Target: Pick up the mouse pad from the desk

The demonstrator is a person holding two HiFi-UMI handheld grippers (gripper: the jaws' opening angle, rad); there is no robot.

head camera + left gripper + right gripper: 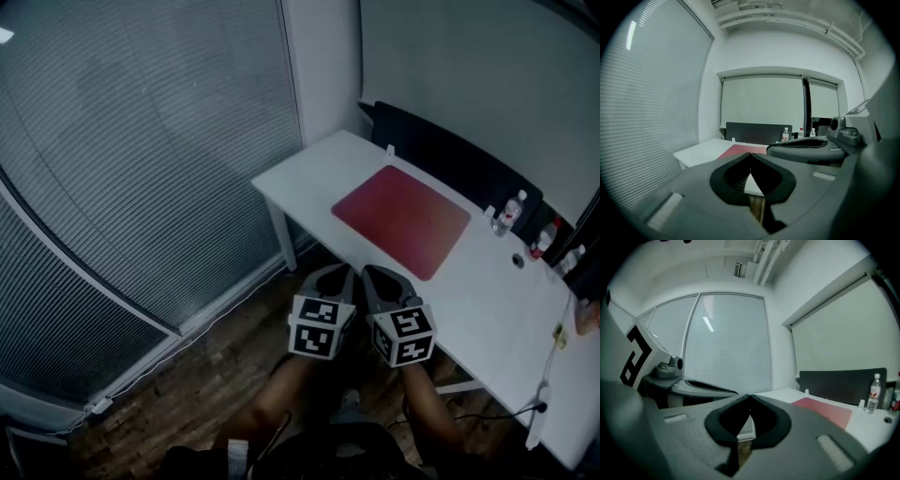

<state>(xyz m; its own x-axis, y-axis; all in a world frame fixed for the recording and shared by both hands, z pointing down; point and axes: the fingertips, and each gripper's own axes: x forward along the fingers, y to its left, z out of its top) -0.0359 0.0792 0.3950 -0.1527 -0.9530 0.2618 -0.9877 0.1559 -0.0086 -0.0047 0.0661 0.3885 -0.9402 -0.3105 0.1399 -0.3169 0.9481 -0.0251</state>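
Observation:
A red mouse pad (401,220) lies flat on the white desk (309,173), near its middle. In the left gripper view the mouse pad (740,150) shows beyond the jaw tips; in the right gripper view the mouse pad (825,411) lies to the right. My left gripper (339,274) and right gripper (377,274) hang side by side just short of the desk's near edge, below the pad. Both are shut with nothing between the jaws. The left gripper (750,154) and right gripper (750,396) tips meet in their own views.
A dark panel (459,155) runs along the desk's far edge. Bottles (507,214) and small items stand at the desk's right end, by a cable hole (517,261). Window blinds (141,141) fill the left. A white desk leg (279,234) stands on the wood floor (187,375).

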